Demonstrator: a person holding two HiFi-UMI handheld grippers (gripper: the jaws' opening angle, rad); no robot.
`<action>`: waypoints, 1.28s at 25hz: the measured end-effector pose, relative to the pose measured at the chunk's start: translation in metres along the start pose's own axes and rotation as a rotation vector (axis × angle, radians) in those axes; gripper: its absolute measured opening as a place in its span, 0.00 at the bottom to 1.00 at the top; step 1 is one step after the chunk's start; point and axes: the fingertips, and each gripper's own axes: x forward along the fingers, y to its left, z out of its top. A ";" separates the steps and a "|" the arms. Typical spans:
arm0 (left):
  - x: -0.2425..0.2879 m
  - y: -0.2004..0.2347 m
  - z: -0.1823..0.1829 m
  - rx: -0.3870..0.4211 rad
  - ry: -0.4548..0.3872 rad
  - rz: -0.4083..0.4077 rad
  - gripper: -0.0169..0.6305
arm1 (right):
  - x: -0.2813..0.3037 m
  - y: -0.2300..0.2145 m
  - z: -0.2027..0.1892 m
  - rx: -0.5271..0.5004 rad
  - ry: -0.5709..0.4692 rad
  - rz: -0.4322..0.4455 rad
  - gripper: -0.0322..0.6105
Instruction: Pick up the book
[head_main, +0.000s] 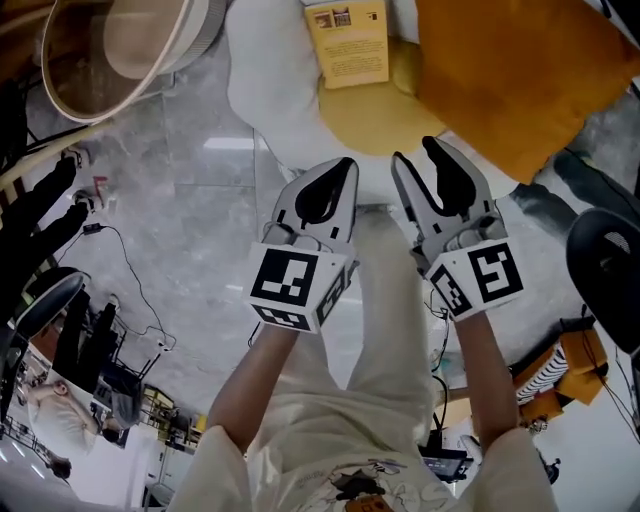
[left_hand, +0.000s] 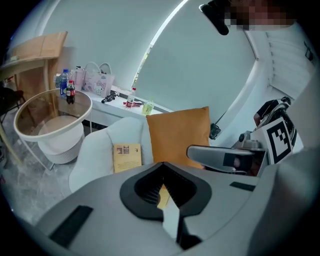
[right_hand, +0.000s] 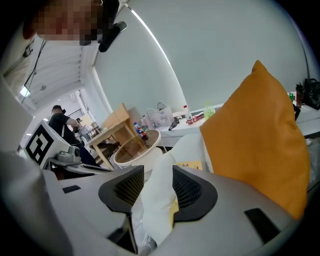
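Short of the book (head_main: 347, 42), left tool (head_main: 346, 166) is closed, right tool (head_main: 415, 152) parted, empty.

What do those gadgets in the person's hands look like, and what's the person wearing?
The left gripper and right gripper are light grey shells with black ribbed pads. Each carries a white cube with black square markers. The sleeves are short and cream.

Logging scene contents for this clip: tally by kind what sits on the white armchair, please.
book: 1
cushions: 2 (orange cushion, yellow cushion)
Total on the armchair: 3
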 end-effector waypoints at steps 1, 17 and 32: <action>0.006 0.008 -0.001 -0.005 0.003 0.001 0.04 | 0.008 -0.003 -0.005 0.002 0.010 -0.002 0.33; 0.082 0.097 -0.036 -0.063 0.037 0.039 0.04 | 0.103 -0.047 -0.058 -0.032 0.099 -0.024 0.57; 0.143 0.152 -0.070 -0.082 0.055 0.083 0.04 | 0.173 -0.100 -0.103 0.004 0.119 -0.054 0.63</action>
